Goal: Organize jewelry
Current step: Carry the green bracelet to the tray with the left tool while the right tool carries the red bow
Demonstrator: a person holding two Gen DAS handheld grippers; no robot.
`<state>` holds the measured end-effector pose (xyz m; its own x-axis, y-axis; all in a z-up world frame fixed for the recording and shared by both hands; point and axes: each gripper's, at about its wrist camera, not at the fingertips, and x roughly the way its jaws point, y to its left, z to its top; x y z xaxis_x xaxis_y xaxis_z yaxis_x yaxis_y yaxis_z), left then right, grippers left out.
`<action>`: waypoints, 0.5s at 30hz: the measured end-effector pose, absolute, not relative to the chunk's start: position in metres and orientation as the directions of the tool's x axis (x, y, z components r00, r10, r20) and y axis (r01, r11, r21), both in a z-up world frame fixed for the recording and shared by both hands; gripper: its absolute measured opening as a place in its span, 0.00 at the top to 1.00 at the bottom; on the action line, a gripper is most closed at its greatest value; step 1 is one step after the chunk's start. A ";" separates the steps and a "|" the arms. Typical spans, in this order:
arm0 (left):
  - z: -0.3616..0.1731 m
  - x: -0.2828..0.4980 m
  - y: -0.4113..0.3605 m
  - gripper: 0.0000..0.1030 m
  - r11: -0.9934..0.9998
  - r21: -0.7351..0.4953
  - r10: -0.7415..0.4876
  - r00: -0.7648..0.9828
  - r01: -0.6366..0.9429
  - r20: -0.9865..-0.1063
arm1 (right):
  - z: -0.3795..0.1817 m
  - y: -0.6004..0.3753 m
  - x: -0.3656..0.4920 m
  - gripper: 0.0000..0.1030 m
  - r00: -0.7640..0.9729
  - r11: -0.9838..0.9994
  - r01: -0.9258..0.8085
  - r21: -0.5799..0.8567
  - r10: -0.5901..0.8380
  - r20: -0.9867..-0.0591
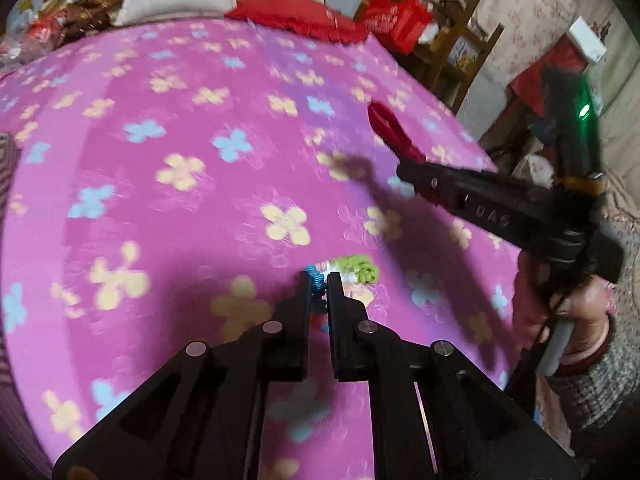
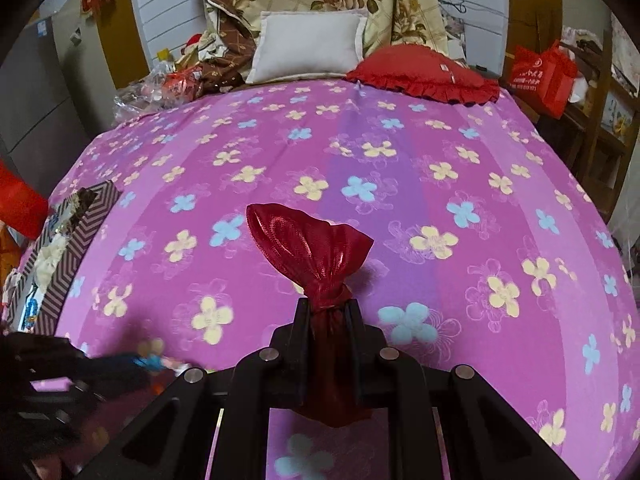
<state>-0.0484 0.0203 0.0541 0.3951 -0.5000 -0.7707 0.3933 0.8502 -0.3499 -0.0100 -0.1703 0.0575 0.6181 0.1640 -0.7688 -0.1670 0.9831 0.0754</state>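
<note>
Right claw (image 2: 329,307) is clamped on the neck of a shiny red pouch (image 2: 310,242), fingers pinching it just below the cinched waist, with the puffed top fanning out toward eleven o'clock above the bedspread (image 2: 460,152). The pouch's lower end hangs down between the fingers. From the left wrist view, that same right claw (image 1: 404,168) comes in from three o'clock with the red pouch (image 1: 390,130) sticking out of its tip, held clear above the bedspread (image 1: 160,92), its shadow falling across the flowers below.

Left claw (image 1: 319,280) is drawn narrow, its fingers nipping a small blue beaded piece (image 1: 316,276), right at the tips. Just beyond it, toward one o'clock, sits a small green and white piece (image 1: 356,270) on the bedspread; whether the two are joined is hard to tell through the blur. In the right wrist view the left claw (image 2: 132,362) shows at eight o'clock, blurred, with the blue piece (image 2: 150,360) at its end.

Over at nine o'clock in the right wrist view, a zigzag-patterned box (image 2: 66,256) lies at the bed's edge, open, with bits inside. At twelve o'clock a white pillow (image 2: 310,46) and a red cushion (image 2: 420,72) rest at the head of the bed.
</note>
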 end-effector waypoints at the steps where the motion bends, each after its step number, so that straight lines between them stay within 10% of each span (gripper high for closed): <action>1: 0.063 -0.054 0.033 0.94 0.848 -0.359 -0.510 0.415 0.390 -0.753 | 0.062 -0.167 -0.013 0.85 0.622 0.982 -0.170 0.076 0.167 -0.765; 15: 0.125 -0.096 0.182 0.94 0.880 -0.421 -0.456 0.639 0.220 -0.619 | 0.107 -0.053 -0.042 0.85 0.606 0.930 -0.366 0.042 0.272 -0.748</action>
